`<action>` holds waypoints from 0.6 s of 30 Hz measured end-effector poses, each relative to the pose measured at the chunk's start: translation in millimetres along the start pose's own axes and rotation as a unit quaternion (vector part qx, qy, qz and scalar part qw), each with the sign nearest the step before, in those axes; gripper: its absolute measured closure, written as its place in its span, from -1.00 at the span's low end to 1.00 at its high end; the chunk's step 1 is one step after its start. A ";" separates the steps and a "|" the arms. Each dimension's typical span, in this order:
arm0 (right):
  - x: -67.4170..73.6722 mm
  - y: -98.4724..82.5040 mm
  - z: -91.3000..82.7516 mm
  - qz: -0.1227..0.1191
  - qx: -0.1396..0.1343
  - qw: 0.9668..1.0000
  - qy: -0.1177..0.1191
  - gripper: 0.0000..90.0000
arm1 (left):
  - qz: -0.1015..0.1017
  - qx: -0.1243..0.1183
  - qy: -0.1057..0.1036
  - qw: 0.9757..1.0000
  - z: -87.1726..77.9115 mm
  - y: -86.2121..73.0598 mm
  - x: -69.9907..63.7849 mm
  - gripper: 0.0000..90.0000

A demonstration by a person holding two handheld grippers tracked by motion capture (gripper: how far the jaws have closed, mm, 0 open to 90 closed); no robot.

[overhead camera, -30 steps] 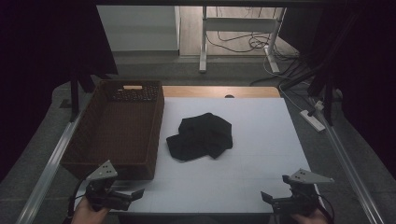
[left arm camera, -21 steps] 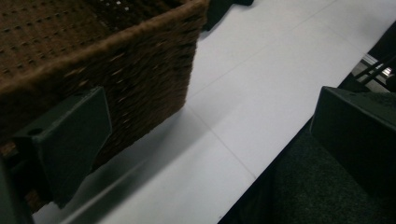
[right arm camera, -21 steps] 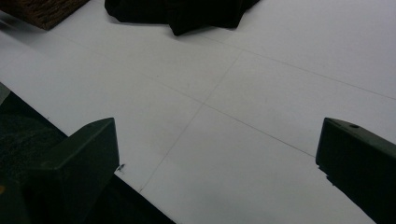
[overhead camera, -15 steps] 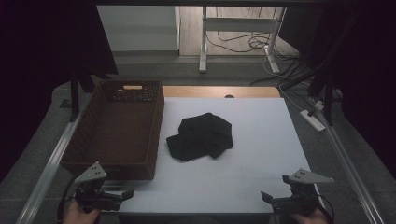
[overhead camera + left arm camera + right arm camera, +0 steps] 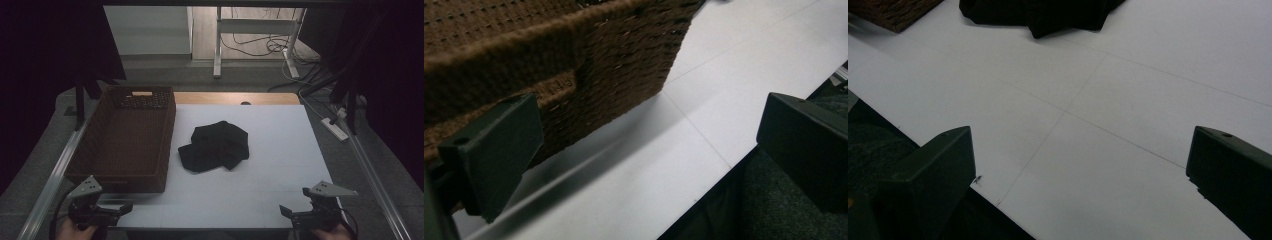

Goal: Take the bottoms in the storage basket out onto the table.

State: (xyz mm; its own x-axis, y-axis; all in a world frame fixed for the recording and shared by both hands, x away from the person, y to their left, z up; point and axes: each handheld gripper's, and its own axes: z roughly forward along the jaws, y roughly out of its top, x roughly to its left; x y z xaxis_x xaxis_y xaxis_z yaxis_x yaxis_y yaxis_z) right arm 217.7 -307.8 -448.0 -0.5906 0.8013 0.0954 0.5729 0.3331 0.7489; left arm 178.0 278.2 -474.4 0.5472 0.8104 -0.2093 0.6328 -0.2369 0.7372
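In the high view, a crumpled black cloth (image 5: 215,146) lies on the white counter (image 5: 280,165), just to the right of a brown wicker basket (image 5: 125,142) that takes up the counter's left side. The cloth lies apart from the basket's right wall, with a narrow strip of bare counter between them. The left gripper (image 5: 112,214) sits at the near edge of the counter, just in front of the basket's near wall. The right gripper (image 5: 292,216) sits at the near edge too, well apart from the basket and in front of the cloth, to its right. Neither gripper touches the cloth.

In the left gripper view, the left gripper (image 5: 649,150) has its jaws wide apart with nothing between them. The basket (image 5: 574,55) rises close ahead of it, its near corner resting on the counter (image 5: 734,70).

In the right gripper view, the right gripper (image 5: 1080,170) also has its jaws spread wide and bare over the counter (image 5: 1128,100). The cloth (image 5: 1043,12) lies ahead at the top, and a corner of the basket (image 5: 893,10) shows to its left.
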 end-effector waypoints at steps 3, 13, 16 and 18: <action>-0.1 0.0 0.0 0.000 0.000 1.000 0.000 -1.00 | 0.000 -0.002 0.006 1.000 -2.4 -1.8 2.0 -1.00; 0.2 0.2 -0.1 -0.001 -0.001 1.000 0.000 -1.00 | -0.004 -0.005 0.019 1.000 -10.6 -8.5 10.2 -1.00; 0.2 0.4 0.1 -0.001 -0.001 1.000 0.000 -1.00 | -0.008 -0.007 0.019 1.000 -12.3 -10.0 12.0 -1.00; 0.3 0.6 0.3 -0.002 0.000 1.000 0.000 -1.00 | -0.009 -0.004 0.018 1.000 -12.6 -10.5 12.8 -1.00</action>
State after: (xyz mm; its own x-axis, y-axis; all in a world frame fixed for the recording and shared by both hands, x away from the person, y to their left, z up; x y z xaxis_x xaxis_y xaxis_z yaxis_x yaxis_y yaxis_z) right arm 218.1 -307.3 -447.7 -0.5929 0.7999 0.0933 0.5708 0.3356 0.7494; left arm 171.5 297.8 -476.7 0.5163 0.8330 -0.1990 0.6371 -0.2183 0.7393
